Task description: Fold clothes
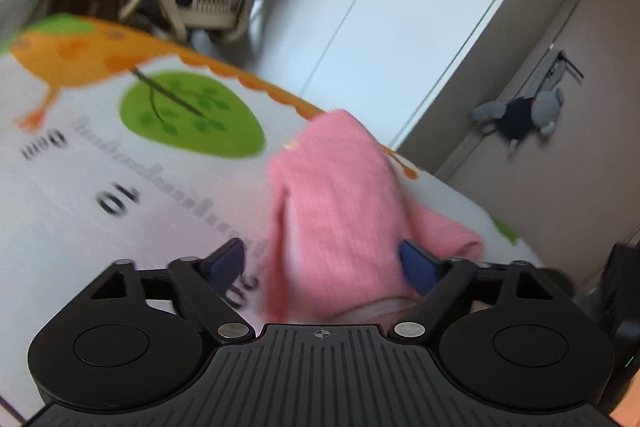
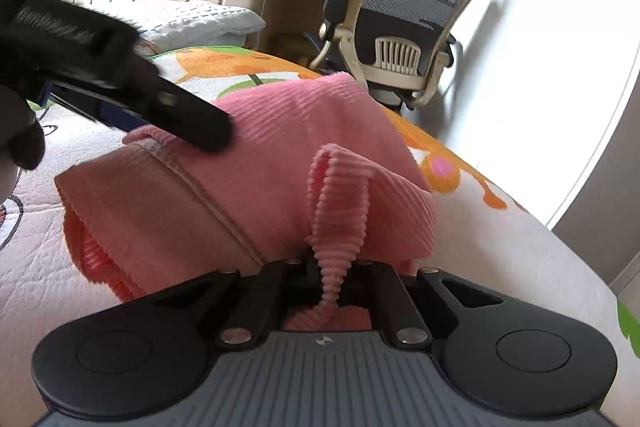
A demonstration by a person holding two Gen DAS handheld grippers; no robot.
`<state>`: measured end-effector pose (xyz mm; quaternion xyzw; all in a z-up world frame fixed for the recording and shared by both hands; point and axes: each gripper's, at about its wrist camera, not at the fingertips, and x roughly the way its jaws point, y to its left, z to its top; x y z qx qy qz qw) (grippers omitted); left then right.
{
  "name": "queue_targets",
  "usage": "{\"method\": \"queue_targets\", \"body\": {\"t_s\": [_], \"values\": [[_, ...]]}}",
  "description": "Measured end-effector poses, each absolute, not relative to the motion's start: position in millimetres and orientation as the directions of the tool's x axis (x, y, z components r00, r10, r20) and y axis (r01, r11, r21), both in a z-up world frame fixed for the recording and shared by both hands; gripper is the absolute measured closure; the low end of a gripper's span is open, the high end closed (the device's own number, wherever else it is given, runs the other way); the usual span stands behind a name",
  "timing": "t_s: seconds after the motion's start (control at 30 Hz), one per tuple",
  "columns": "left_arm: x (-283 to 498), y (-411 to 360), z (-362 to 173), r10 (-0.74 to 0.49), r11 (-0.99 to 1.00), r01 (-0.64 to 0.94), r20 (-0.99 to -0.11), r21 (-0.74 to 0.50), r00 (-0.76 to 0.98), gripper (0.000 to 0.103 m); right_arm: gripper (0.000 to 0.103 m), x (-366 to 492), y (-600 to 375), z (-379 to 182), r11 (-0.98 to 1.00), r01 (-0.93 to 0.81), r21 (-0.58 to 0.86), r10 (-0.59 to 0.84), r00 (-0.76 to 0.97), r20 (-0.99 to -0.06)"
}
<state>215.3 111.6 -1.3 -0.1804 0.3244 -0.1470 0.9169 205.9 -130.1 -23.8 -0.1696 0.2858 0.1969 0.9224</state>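
Pink garment (image 2: pixel 248 155) bunched on the printed mat (image 2: pixel 500 251), partly lifted. Right gripper (image 2: pixel 334 267) fingers pressed together, pinching a ribbed fold. Left gripper (image 1: pixel 320 263) fingers spread either side of the cloth, no grip. Risk: one narrow pinch may slip; the unheld side could sag and skew the fold

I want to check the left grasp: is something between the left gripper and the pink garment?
Nothing visible. The left gripper is open, and the pink garment already lies between its fingers. The right gripper is shut on a fold of it.
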Motion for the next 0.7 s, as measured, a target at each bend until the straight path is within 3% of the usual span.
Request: {"method": "queue_targets", "body": {"t_s": [0.3,0.4,0.5,0.6,0.7], "values": [[204.8,100.6,4.3,-0.376,0.92,0.241,-0.519,-0.31,0.767,0.008,0.096,178.6,-175.8,-10.7,0.892,-0.422,-0.163,0.238,0.745,-0.623],[203.1,103.8,-1.1,-0.35,0.932,0.226,-0.536,-0.283,0.768,0.008,0.08,177.9,-183.1,6.2,0.894,-0.422,-0.149,0.251,0.75,-0.612],[202.3,113.4,-9.2,-0.307,0.946,0.184,-0.559,-0.266,0.77,0.008,0.067,171.9,-190.0,42.9,0.89,-0.448,-0.087,0.331,0.765,-0.553],[203.6,122.1,-15.9,-0.306,0.944,0.169,-0.569,-0.282,0.763,0.008,0.065,173.9,-182.3,78.2,0.881,-0.464,-0.088,0.379,0.805,-0.456],[203.3,117.0,-18.0,-0.313,0.945,0.188,-0.572,-0.269,0.758,0.008,0.065,202.9,-154.7,94.8,0.861,-0.503,-0.079,0.43,0.802,-0.415]]}}
